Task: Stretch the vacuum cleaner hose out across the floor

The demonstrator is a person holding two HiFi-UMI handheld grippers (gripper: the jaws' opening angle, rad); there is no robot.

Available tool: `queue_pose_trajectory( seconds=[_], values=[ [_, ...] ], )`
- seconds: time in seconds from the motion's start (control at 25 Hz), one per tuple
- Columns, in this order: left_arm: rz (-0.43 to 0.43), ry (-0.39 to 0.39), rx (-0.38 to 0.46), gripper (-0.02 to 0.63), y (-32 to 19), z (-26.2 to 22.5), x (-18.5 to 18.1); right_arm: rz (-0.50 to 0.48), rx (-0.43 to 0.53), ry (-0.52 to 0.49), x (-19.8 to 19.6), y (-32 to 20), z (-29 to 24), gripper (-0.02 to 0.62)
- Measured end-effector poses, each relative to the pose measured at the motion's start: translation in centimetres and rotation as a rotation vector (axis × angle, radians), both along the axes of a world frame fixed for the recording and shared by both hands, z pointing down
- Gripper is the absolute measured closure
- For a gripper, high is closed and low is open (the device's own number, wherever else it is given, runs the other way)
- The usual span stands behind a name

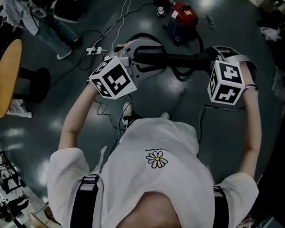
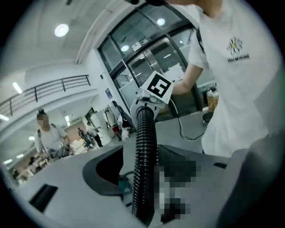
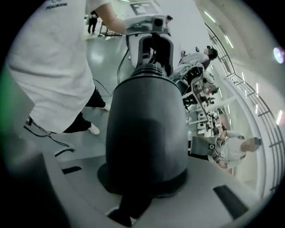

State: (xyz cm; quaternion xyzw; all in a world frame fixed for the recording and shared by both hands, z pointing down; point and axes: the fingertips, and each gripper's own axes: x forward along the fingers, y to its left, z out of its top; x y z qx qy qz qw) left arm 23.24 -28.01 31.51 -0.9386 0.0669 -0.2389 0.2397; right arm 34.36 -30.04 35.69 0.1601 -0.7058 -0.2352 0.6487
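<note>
The right gripper (image 1: 214, 55) is clamping the smooth cuff (image 3: 147, 129) of the hose (image 1: 170, 60) as an anchor. The left gripper (image 1: 129, 54) is cradling the ribbed length with its jaws apart, probably so the hose can slide. The hose is hanging level between them, off the floor (image 1: 182, 104).

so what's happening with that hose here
A person stands holding a black vacuum hose up off the floor, level between two hand-held grippers. The right tongs are shut on the hose's thick cuff. The ribbed part runs between the left tongs, which stand open around it. The red vacuum cleaner sits on the floor ahead; the hose is not yet laid out.
</note>
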Motion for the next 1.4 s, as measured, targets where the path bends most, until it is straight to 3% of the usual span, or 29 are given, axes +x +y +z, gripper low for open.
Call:
queue_pose_trajectory(
  seconds=[0.08,0.2,0.28,0.36,0.48,0.64,0.76,0.88,0.96,1.12,1.28,1.4],
  values=[
    [0.027,-0.061,-0.123,0.380,1.0,1.2,-0.3,-0.076,0.034,-0.050,-1.3,0.3,-1.2,0.508],
    [0.064,-0.211,-0.187,0.380,2.2,4.1,-0.2,-0.174,0.070,-0.108,-3.9,0.8,-2.7,0.508],
    [0.134,-0.253,-0.290,0.382,4.4,4.8,-0.1,-0.227,0.081,-0.133,-5.1,1.0,-3.1,0.508],
    [0.229,-0.223,-0.441,0.403,7.7,4.2,-0.3,-0.280,0.099,-0.150,-5.9,1.1,-3.2,0.508],
    [0.303,-0.135,-0.591,0.465,12.6,3.3,-0.7,-0.367,0.172,-0.213,-8.0,2.2,-3.7,0.508],
    [0.389,0.095,-0.878,0.483,15.9,0.5,0.0,-0.373,0.322,-0.431,-10.7,1.2,-5.6,0.508],
    [0.451,0.255,-1.076,0.483,16.9,-1.6,0.4,-0.322,0.461,-0.645,-12.1,-0.4,-6.6,0.508],
    [0.613,0.384,-1.270,0.483,20.3,-3.7,-1.4,-0.220,0.586,-0.857,-14.1,1.2,-7.0,0.508],
    [0.709,0.442,-1.347,0.483,23.4,-4.8,-4.0,-0.125,0.628,-0.972,-15.8,3.9,-6.5,0.508],
    [0.813,0.521,-1.437,0.483,29.2,-5.6,-10.2,0.109,0.588,-1.101,-18.9,10.3,-3.7,0.503],
    [0.853,0.532,-1.479,0.482,34.3,-6.7,-18.0,0.207,0.590,-1.142,-25.0,16.6,-3.5,0.495],
    [0.856,0.518,-1.466,0.482,38.0,-7.8,-23.4,0.278,0.547,-1.387,-29.3,20.7,-4.9,0.427]
  ],
)
